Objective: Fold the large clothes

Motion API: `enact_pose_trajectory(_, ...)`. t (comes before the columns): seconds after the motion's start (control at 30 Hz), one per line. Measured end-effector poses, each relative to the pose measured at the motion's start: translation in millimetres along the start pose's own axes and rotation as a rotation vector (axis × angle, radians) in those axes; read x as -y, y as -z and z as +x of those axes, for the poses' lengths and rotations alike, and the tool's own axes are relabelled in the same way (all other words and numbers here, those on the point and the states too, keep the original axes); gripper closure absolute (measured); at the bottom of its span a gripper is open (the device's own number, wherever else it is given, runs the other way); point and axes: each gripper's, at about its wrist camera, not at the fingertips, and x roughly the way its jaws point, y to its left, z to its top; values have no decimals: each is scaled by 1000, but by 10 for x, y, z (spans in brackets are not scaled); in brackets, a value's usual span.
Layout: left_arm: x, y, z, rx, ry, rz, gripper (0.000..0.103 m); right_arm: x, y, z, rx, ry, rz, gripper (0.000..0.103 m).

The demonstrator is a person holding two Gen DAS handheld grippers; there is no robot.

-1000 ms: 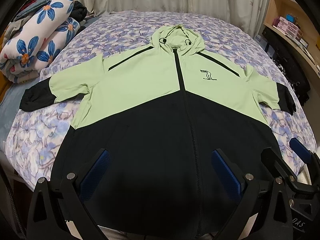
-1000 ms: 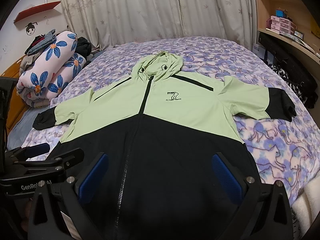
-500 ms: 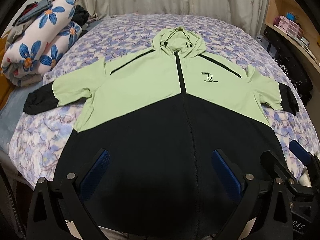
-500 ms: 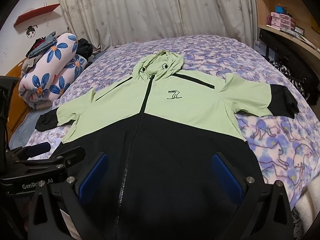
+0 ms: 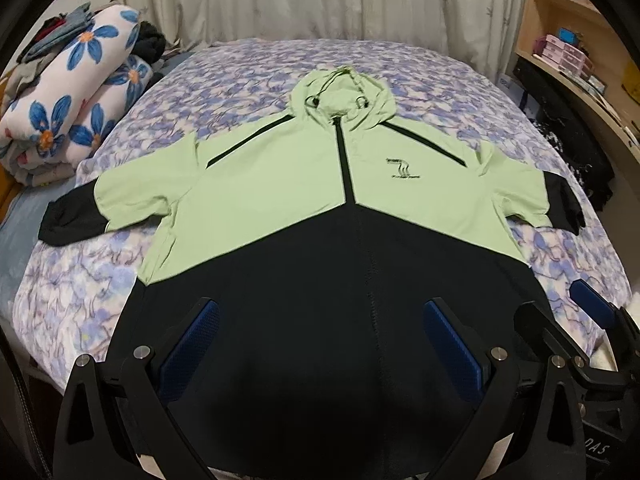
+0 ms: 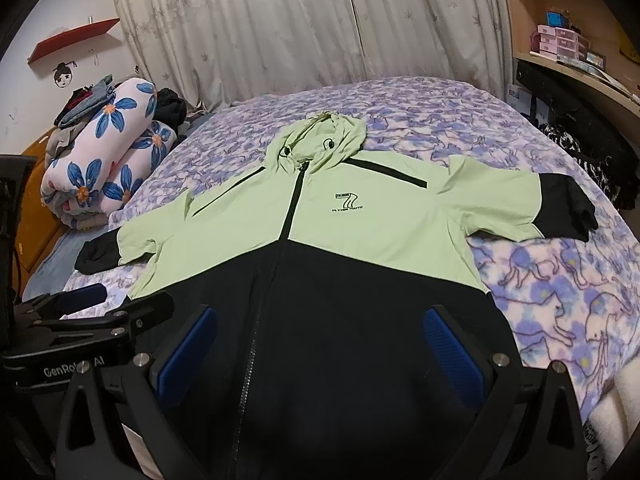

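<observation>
Blue ribbed pads line the black fingers of the left gripper and the right gripper, both spread wide and empty above the hem; beyond, a smooth lime-green and black zip-up hooded jacket lies flat, face up, sleeves out, on the fleecy purple-patterned bedspread, hood pointing away toward the pale curtains.

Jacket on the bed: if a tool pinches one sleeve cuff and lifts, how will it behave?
Probably floppy: the jacket lies flat with soft wrinkles, so the sleeve should lift and drape while the body stays put. It looks thin, so likely light. The fleecy bedspread may grip it, so expect bunching rather than sliding.
</observation>
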Motion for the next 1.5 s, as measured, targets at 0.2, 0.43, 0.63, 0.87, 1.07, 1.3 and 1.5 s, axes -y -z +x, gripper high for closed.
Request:
enact_pose_trajectory(0.2,56,-172,-10,-3,36,3,2,13,-152,-63,31,-10,-18,0)
enact_pose_trajectory(0.43,173,-384,-62,47,20,21,2,69,-380,-102,54,-50,-20,0)
enact_pose_trajectory(0.63,275,-580,-110,112,-4,25,2,178,-586,-125,84,-40,-11,0)
enact_pose_trajectory(0.87,431,-823,-89,161,-2,32,2,296,-848,-106,122,21,-35,0)
enact_pose_trajectory(1.07,550,-1092,85,166,-18,16,2,461,-1086,-115,163,51,-34,0)
enact_pose_trajectory(1.3,734,-1347,273,192,-23,29,2,658,-1341,-72,192,66,-25,0)
enact_pose_trajectory(1.5,1046,-1620,484,239,-57,95,2,1042,-1557,56,218,146,19,0)
